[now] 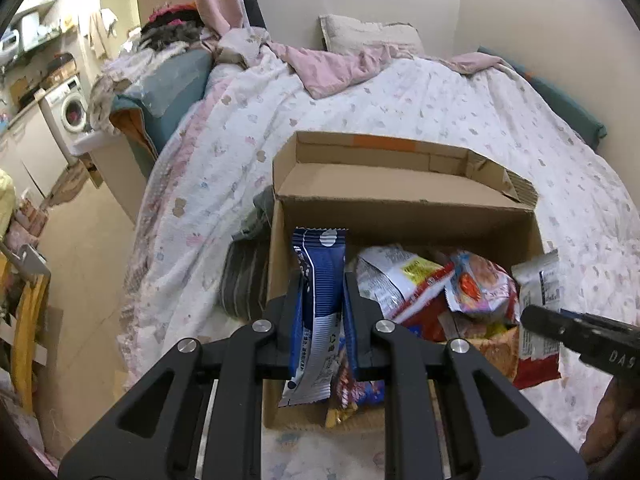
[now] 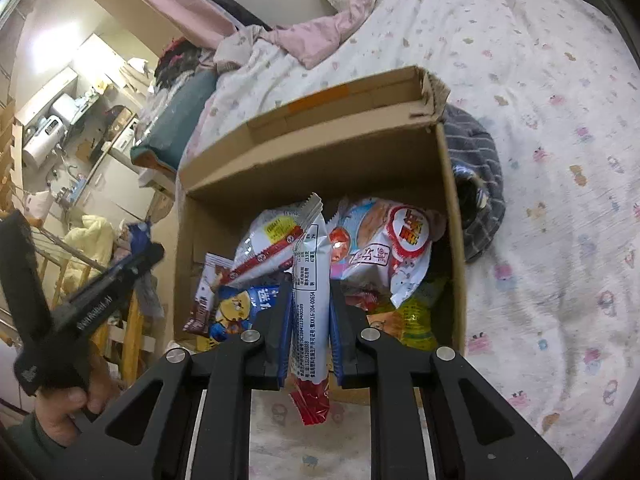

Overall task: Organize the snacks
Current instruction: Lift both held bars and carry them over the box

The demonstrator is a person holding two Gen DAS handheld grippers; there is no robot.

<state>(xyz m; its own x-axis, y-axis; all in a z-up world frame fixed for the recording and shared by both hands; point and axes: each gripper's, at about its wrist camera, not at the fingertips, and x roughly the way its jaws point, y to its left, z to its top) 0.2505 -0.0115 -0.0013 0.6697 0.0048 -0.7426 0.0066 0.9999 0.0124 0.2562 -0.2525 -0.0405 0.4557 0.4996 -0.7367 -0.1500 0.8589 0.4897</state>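
Left gripper (image 1: 322, 300) clamped on blue-white snack bar (image 1: 318, 300), bar upright between pads, ready to drop. Right gripper (image 2: 310, 304) clamped on white-red snack bar (image 2: 310, 280). Cardboard box (image 1: 400, 208) of snacks just ahead, below both. Only right view shows grey striped cloth (image 2: 476, 184) right of box.
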